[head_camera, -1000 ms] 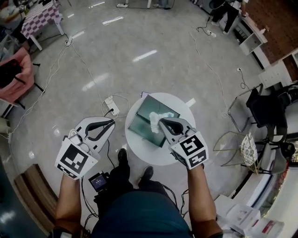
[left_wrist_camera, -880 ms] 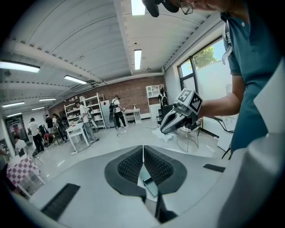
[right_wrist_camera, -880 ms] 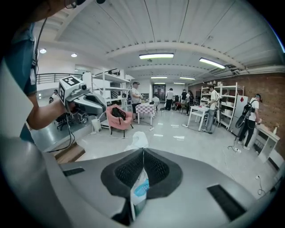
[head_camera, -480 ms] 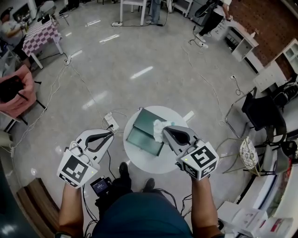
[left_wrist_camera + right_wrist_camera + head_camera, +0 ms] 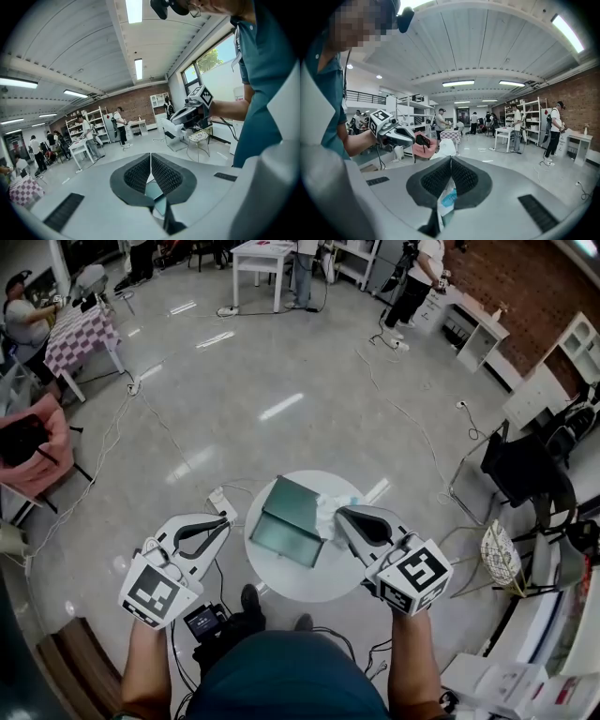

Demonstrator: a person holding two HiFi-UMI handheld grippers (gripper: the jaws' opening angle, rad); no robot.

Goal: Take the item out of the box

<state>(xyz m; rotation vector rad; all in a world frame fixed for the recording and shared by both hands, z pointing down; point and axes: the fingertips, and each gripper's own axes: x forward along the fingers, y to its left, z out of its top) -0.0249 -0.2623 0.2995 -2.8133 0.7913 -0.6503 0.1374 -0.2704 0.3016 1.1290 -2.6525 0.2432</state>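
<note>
An open green box (image 5: 284, 532) lies on the small round white table (image 5: 309, 585), its lid (image 5: 292, 497) tipped up at the far side. My right gripper (image 5: 340, 513) is shut on a crumpled white packet (image 5: 327, 512) with blue print (image 5: 447, 198), held above the box's right edge. The right gripper (image 5: 191, 111) and the hanging packet (image 5: 169, 129) also show in the left gripper view. My left gripper (image 5: 227, 522) hovers left of the table, beside the box. Its jaws (image 5: 151, 163) are shut with nothing between the pads. The right gripper view shows the left gripper (image 5: 396, 132) off to the left.
A white power strip (image 5: 223, 500) and cables lie on the floor left of the table. A dark chair (image 5: 514, 465) and a wire basket stool (image 5: 500, 555) stand to the right, a pink chair (image 5: 33, 442) far left. People stand at tables in the background.
Both grippers have risen. The right one has lifted the white packet up from over the box and carried it toward the box's right edge. The left stays shut and empty.
</note>
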